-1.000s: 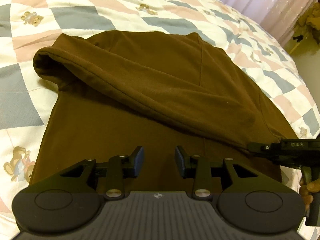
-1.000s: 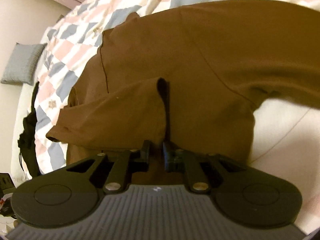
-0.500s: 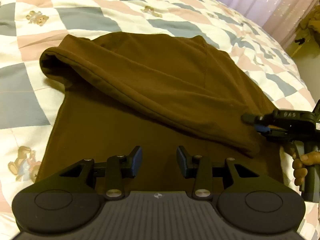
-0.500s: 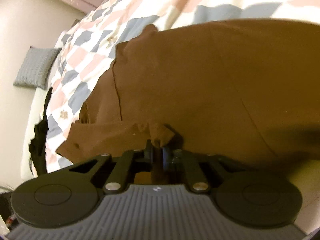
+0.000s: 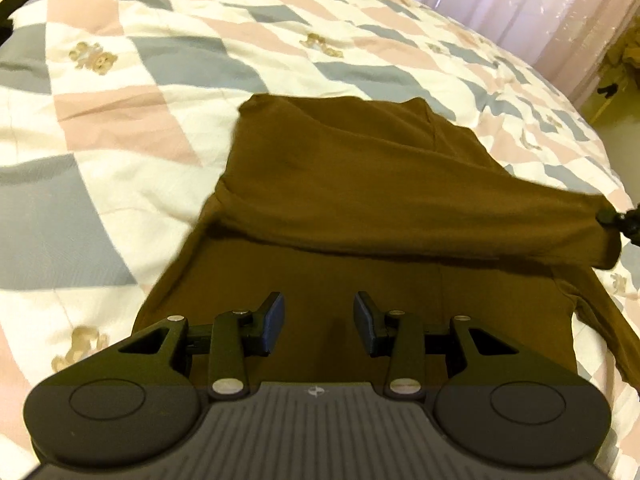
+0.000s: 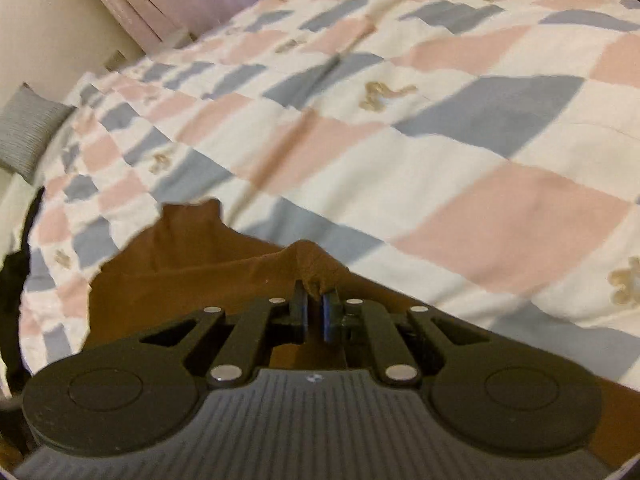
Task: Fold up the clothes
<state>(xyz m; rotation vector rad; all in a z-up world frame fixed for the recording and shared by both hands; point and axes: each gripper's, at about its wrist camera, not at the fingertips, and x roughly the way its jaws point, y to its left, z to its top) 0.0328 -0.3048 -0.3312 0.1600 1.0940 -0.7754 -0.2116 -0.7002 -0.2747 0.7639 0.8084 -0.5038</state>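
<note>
A brown garment (image 5: 360,184) lies on the patchwork quilt (image 5: 120,128). Its upper layer is stretched out to the right, off the bed surface, up to a pinched corner at the right edge of the left wrist view. My right gripper (image 5: 612,220) shows there only as a dark tip, clamped on that corner. In the right wrist view my right gripper (image 6: 315,304) is shut on a bunched brown fold (image 6: 316,264). My left gripper (image 5: 319,318) hovers open over the garment's near part, with nothing between its fingers.
The quilt (image 6: 440,140) covers the whole bed, with bare quilt left of and beyond the garment. A grey cushion (image 6: 28,136) sits by the wall at the left. Pink curtains (image 5: 560,8) hang behind the bed. A dark object (image 6: 16,280) lies at the bed's left edge.
My right gripper closed on the garment's edge, lifted it and pulled it to the right. The folded layer has slid off the left side of the garment. My left gripper stayed in place.
</note>
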